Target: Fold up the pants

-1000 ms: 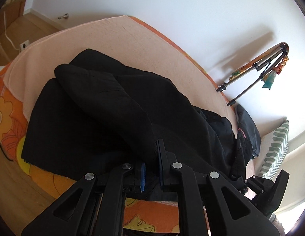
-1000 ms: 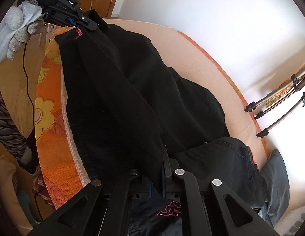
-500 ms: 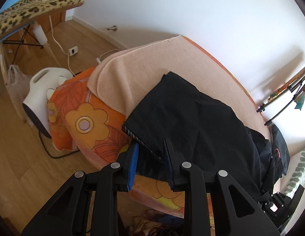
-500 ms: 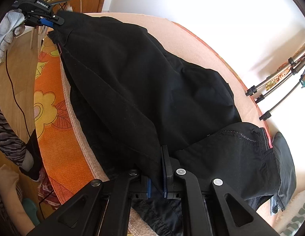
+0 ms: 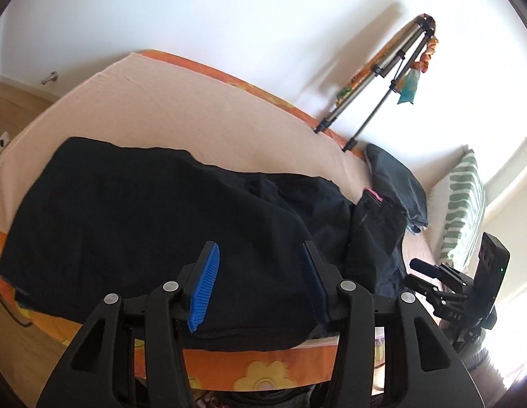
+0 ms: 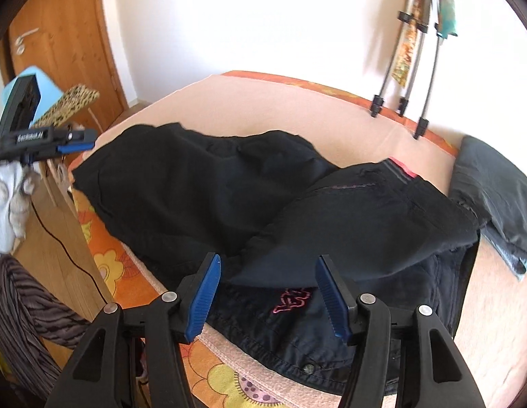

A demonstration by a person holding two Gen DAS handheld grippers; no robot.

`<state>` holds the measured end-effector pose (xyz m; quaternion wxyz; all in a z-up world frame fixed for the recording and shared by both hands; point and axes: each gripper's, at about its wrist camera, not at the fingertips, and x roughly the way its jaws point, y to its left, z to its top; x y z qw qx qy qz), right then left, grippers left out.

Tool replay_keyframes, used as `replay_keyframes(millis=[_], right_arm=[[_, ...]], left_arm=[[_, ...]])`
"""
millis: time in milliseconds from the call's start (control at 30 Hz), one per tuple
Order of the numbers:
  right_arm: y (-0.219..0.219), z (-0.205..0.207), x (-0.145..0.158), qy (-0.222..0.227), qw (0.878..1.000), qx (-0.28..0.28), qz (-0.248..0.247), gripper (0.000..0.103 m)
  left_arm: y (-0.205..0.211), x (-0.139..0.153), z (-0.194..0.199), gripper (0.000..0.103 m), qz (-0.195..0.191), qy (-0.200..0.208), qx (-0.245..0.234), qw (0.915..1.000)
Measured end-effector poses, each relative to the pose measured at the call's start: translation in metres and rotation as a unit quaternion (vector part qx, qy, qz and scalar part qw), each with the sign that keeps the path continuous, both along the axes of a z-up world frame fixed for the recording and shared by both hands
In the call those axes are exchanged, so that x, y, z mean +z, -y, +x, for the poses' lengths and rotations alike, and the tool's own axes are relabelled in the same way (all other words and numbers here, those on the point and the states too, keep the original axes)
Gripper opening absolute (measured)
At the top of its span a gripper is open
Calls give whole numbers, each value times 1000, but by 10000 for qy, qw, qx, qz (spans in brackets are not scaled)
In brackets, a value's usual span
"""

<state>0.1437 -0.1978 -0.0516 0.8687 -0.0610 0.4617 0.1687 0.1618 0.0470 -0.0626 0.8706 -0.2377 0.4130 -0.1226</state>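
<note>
Black pants point(image 5: 134, 210) lie loosely on the peach-covered bed point(image 5: 181, 108), legs toward the left, waist with a pink trim toward the right. They also show in the right wrist view point(image 6: 202, 187), folded over with a pink logo near the front edge. My left gripper point(image 5: 260, 285) is open and empty above the pants' near edge. My right gripper point(image 6: 268, 292) is open and empty above the waist part. The left gripper point(image 6: 76, 141) also shows at the far left of the right wrist view.
A folded grey garment point(image 6: 494, 183) and a striped pillow point(image 5: 464, 204) lie at the right end of the bed. A tripod point(image 5: 375, 78) leans on the white wall. An orange floral sheet point(image 5: 263, 367) hangs at the bed's front. A wooden door point(image 6: 69, 47) stands left.
Both grippers have let go of the pants and opened. The pants, stretched between the grippers before, now lie slack on the bed. The left gripper swung back toward the bed.
</note>
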Motion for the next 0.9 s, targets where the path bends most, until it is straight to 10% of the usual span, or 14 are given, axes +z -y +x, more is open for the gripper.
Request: replay_keyframes(millis=[400,900], right_arm=[[125,50,10,-331,9779,-1879,857,68],[222,51,-58,-979,9454,-2828,1294,68]], left_arm=[[147,-15,76,60,-249,-555,-1518,9865],[193,-55,136,58,-158,-956,-1497,9840]])
